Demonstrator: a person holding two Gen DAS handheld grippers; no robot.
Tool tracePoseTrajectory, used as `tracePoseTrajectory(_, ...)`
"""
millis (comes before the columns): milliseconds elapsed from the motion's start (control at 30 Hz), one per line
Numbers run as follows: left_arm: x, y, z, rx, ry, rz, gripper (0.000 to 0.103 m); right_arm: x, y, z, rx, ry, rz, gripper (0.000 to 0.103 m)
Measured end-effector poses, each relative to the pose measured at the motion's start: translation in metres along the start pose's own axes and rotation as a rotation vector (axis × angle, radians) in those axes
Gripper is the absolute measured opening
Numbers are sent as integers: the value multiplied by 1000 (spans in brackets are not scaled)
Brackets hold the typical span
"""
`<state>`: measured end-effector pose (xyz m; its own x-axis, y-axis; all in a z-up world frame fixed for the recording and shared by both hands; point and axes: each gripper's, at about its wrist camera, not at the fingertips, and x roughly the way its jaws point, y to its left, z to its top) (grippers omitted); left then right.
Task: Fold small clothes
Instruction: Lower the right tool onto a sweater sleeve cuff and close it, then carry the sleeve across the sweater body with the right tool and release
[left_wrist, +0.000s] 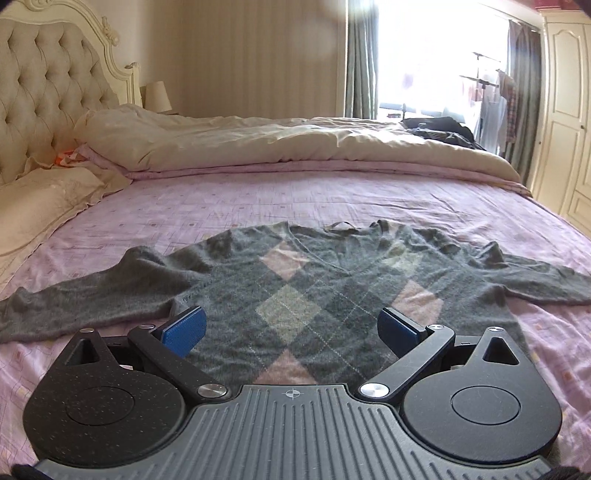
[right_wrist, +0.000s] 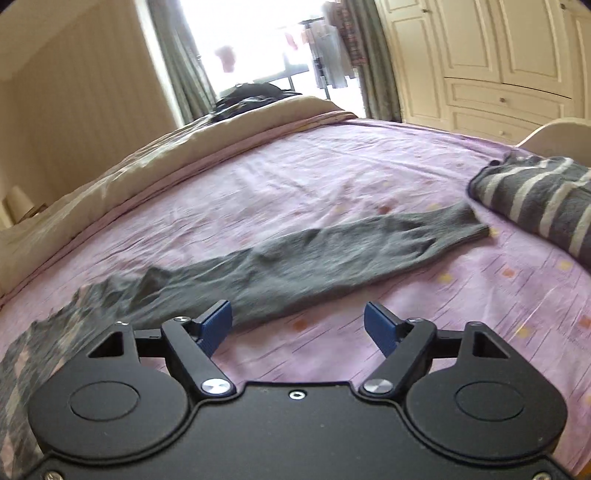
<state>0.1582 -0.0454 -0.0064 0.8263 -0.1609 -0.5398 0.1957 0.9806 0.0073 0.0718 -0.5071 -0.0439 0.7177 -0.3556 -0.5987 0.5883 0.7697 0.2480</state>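
starting the fold: the argyle sweater (left_wrist: 295, 295) lies flat on the pink sheet (left_wrist: 258, 199), unfolded. your left gripper (left_wrist: 293, 328) hovers over its hem, your right gripper (right_wrist: 297, 325) beside its sleeve (right_wrist: 332, 258), seemingly not touching, jaws spread, empty. next, pinch that sleeve inward.

Fuzzy, matt knit on the grey argyle wool sweater (left_wrist: 295, 295), soft nap all over, pink and cream diamonds woven in. Under it, the lilac patterned cotton bedsheet (left_wrist: 258, 199) looks thin, matt and creased. Beyond the sweater, a cream quilted duvet (left_wrist: 258, 144) with a faint sheen, puffy. Left tongs (left_wrist: 291, 326): matt black plastic arms, speckled discs, shiny metal pivot screws, ribbed blue rubbery pads (left_wrist: 184, 330). Right tongs (right_wrist: 297, 325), same matt black plastic, brushed metal bolts. Right of the sweater's sleeve, a grey-and-white striped knitted garment (right_wrist: 539, 203), coarse-looking. Behind that, glossy cream painted wooden wardrobe (right_wrist: 498, 66).
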Motion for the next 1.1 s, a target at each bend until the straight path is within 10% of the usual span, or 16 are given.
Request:
tracePoseTrajectory(467, 55, 1, -28, 53, 57, 20, 101, 78, -90, 31, 299, 15, -61, 65)
tracePoseTrajectory(667, 74, 5, -44, 68, 163, 35, 102, 94, -103, 44, 395, 35, -93, 14)
tracePoseTrajectory(1100, 75, 11, -59, 21, 100, 9, 103, 43, 18, 98, 52, -56, -8, 12)
